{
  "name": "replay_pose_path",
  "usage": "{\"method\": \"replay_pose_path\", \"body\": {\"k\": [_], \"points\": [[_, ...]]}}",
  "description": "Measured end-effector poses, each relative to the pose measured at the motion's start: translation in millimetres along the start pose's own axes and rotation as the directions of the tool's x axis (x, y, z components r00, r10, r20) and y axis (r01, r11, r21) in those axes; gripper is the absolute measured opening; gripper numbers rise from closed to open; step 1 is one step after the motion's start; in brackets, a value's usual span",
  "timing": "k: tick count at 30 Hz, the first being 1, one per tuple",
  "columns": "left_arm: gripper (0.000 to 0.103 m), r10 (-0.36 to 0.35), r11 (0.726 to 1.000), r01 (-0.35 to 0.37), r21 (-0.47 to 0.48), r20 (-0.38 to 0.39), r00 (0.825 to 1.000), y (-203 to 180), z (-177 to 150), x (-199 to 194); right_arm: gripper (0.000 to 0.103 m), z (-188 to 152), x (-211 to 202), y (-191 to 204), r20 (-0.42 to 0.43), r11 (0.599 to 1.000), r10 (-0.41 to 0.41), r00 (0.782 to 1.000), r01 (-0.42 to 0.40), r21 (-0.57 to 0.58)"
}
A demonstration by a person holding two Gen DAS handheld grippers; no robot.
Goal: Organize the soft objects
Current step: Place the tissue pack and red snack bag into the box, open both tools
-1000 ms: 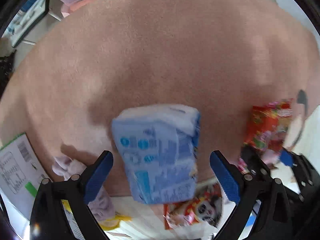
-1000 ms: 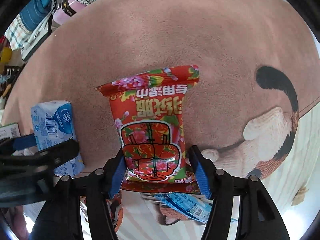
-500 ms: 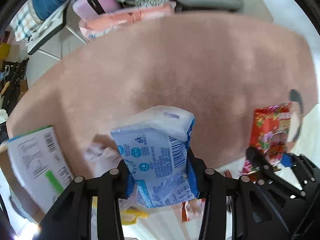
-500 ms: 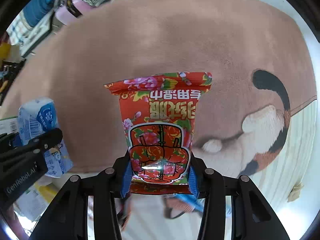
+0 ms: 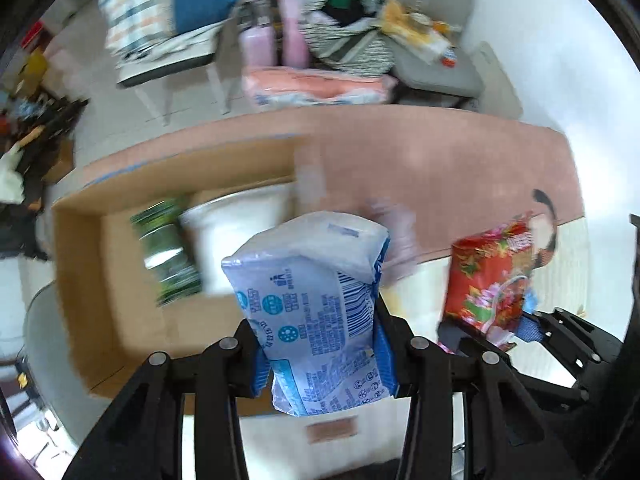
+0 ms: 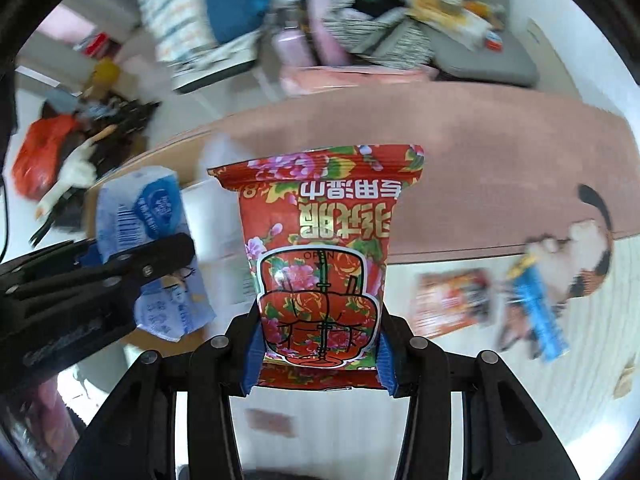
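Left gripper clamps blue tissue pack; right gripper clamps red wipes pack; both above cardboard box, likely for dropping in.

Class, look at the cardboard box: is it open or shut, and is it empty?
Open and not empty: the cardboard box shows its inside, with a green pack and a white pack lying there.

Both grippers' jaws have just been closing. The left gripper, wide apart a second ago, now clamps the blue tissue pack; the right gripper now squeezes the red floral wipes pack. Both packs are lifted off the pink rug — an open cardboard box now shows beneath.
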State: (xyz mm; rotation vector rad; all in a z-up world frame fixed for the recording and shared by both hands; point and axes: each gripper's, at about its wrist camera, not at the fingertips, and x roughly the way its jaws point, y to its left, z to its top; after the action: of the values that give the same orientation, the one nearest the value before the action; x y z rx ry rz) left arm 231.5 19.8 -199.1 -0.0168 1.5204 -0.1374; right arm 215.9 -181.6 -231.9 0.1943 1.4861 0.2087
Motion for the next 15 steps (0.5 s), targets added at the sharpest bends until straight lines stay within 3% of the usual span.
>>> {"method": "replay_pose_path", "body": {"k": [5,8,12,15], "points": [[0.039,0.104,0.990,-0.106,-0.093,-0.029,0.994,103,-21,4,0.048,-20,29,103,-0.047,0.998,0.032,0.998,-0.034,-0.061],[0.039,0.119,0.985,-0.128,-0.117,-0.081,0.990,143,-14,24,0.048,-27,63,140,-0.101,0.998,0.020,0.995,-0.025,-0.055],[0.039,0.116,0.979,-0.137,-0.151,-0.141,0.983,190,5,59,0.048,-37,106,166,-0.163,0.999,-0.030,0.986,0.023,-0.045],[0.039,0.104,0.981,-0.130,-0.147,-0.172,0.980,202,18,80,0.048,-40,131,173,-0.192,0.997,-0.069,0.979,0.062,-0.041]]}}
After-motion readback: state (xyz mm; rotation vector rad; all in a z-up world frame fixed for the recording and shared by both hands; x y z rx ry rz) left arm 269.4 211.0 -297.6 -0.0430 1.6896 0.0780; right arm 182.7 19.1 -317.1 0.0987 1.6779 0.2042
